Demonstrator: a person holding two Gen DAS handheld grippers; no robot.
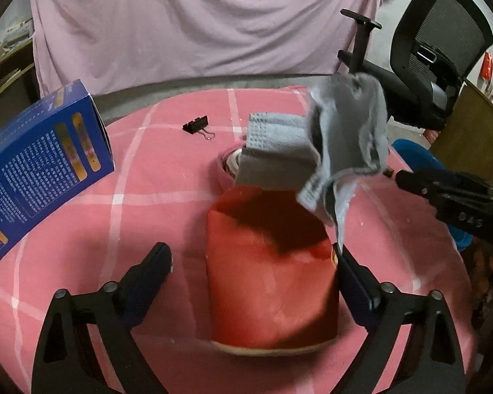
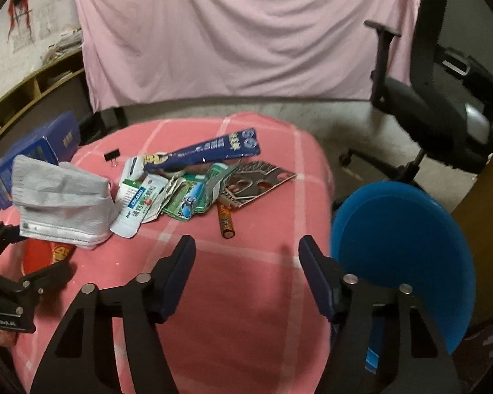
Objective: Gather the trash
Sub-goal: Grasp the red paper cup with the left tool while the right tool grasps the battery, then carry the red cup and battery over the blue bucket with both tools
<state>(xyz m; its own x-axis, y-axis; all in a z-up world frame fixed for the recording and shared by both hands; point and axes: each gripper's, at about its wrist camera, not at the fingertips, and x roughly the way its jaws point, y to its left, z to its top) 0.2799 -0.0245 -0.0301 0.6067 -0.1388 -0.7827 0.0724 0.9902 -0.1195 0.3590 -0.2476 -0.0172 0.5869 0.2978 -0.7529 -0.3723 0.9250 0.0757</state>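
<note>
My left gripper (image 1: 256,259) is open around a red cup (image 1: 272,282) that stands on the pink checked table (image 1: 154,177). A grey face mask (image 1: 338,151) hangs or falls above the cup, touched by neither gripper; it also shows in the right wrist view (image 2: 62,200) over the red cup (image 2: 39,252). My right gripper (image 2: 246,252) is open and empty above the table's near part. A pile of trash lies beyond it: a white tube (image 2: 138,207), green wrappers (image 2: 187,197), a long blue box (image 2: 207,151), a brown card (image 2: 259,180) and a battery (image 2: 226,221).
A blue box (image 1: 39,170) leans at the table's left. A black binder clip (image 1: 197,126) lies at the back. A blue bin (image 2: 401,256) stands off the table's right edge. A black office chair (image 2: 443,98) stands behind it. A pink sheet hangs at the back.
</note>
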